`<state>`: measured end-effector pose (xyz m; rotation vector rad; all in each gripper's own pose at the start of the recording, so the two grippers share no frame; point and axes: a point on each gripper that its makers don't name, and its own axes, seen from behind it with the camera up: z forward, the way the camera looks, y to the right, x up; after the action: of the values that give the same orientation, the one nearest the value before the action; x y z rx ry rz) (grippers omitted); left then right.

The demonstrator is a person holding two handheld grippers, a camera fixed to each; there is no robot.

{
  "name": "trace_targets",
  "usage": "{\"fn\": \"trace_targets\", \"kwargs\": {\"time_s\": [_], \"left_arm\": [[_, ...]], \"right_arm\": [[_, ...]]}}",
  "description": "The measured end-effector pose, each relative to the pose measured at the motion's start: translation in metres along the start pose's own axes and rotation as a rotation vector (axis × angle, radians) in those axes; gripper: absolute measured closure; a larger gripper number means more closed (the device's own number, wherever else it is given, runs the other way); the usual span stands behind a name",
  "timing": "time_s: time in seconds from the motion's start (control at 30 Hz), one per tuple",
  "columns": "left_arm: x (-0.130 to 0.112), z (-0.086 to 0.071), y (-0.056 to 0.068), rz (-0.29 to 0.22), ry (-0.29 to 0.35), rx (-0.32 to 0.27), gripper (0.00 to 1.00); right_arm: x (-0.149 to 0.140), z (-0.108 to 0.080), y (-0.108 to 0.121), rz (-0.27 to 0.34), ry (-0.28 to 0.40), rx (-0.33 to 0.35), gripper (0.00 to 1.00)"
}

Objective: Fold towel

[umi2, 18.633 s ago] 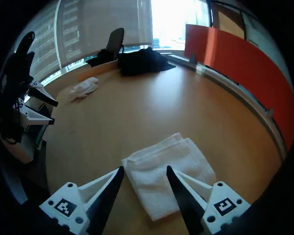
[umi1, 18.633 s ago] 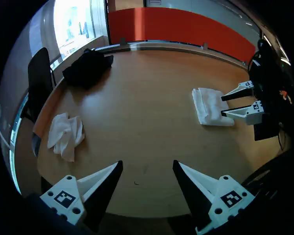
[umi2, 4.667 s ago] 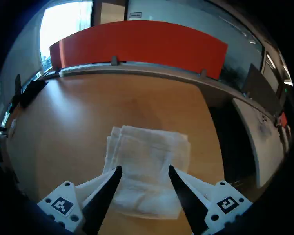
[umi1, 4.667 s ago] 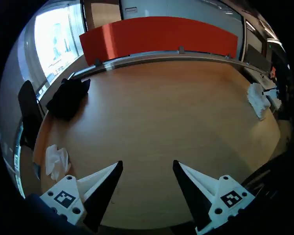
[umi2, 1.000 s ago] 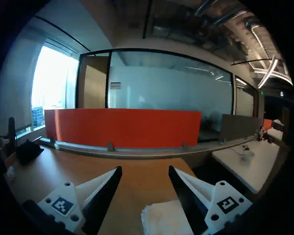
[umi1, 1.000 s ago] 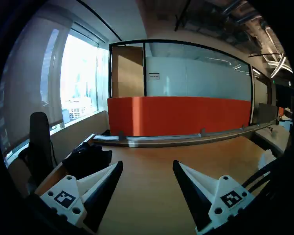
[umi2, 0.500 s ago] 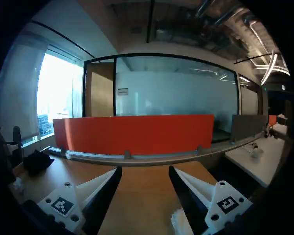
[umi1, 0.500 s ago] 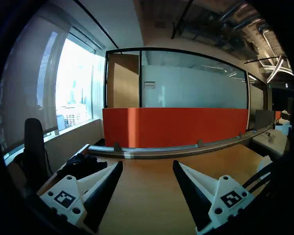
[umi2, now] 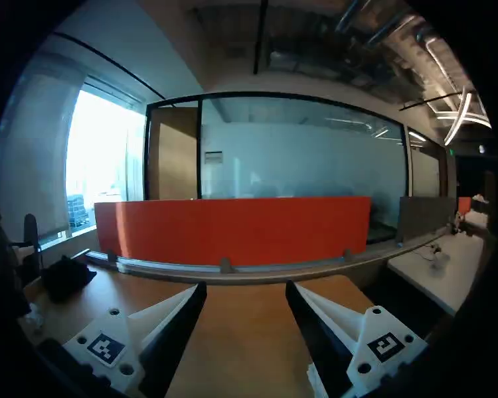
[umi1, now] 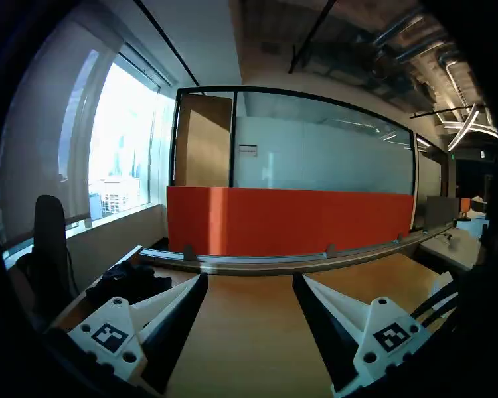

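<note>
1. Empty left claw point(umi1: 249, 275), fingers apart, aimed level above the pale wooden bench point(umi1: 249, 331).
2. Empty right claw point(umi2: 246, 284), fingers also apart.
3. A sliver of the white cloth towel point(umi2: 311, 380) lies on the bench beside a right claw finger; fold hidden.
4. Likely a check step: tilt down, confirm edges align, avoid snagging.

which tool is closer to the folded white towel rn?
Right. The right tool has the folded towel close beside its finger; from the left tool it sits farther off, at the right edge.
</note>
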<state>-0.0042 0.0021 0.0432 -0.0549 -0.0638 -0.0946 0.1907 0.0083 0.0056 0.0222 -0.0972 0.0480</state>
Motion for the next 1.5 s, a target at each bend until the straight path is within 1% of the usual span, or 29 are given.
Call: {"fn": "trace_targets", "kwargs": {"time_s": [0.1,0.27,0.4,0.5,0.57,0.7,0.87,1.07,1.3,1.5], "left_arm": [[-0.007,0.001,0.001,0.001,-0.004,-0.001,0.06],[-0.017,0.002,0.004,0.044,-0.009,-0.002,0.06],[-0.024,0.004,0.01,0.078,-0.003,-0.015,0.06],[-0.029,0.007,0.014,0.083,0.009,-0.023,0.06],[-0.033,0.009,0.015,0.075,0.021,-0.02,0.06],[-0.044,0.012,0.012,0.063,0.041,-0.003,0.06],[-0.059,0.013,0.009,0.083,0.063,0.005,0.06],[-0.083,0.01,0.003,0.087,0.087,0.021,0.06],[-0.115,0.004,-0.004,0.055,0.103,0.045,0.06],[-0.138,-0.003,-0.01,0.048,0.118,0.059,0.06]], "right_arm": [[-0.001,0.001,-0.004,-0.004,-0.005,0.001,0.08],[-0.006,0.002,-0.011,-0.014,-0.012,0.007,0.08],[-0.009,0.001,-0.014,-0.015,-0.014,0.004,0.08],[-0.012,-0.001,-0.013,-0.01,-0.018,-0.004,0.08],[-0.013,-0.002,-0.012,-0.007,-0.014,-0.01,0.08],[-0.015,-0.003,-0.01,0.003,-0.004,-0.02,0.08],[-0.02,-0.005,-0.009,0.013,0.004,-0.025,0.08],[-0.024,-0.005,-0.012,-0.004,0.014,-0.025,0.08],[-0.032,-0.003,-0.018,-0.013,0.028,-0.019,0.08],[-0.043,-0.001,-0.025,-0.038,0.03,-0.014,0.08]]}}
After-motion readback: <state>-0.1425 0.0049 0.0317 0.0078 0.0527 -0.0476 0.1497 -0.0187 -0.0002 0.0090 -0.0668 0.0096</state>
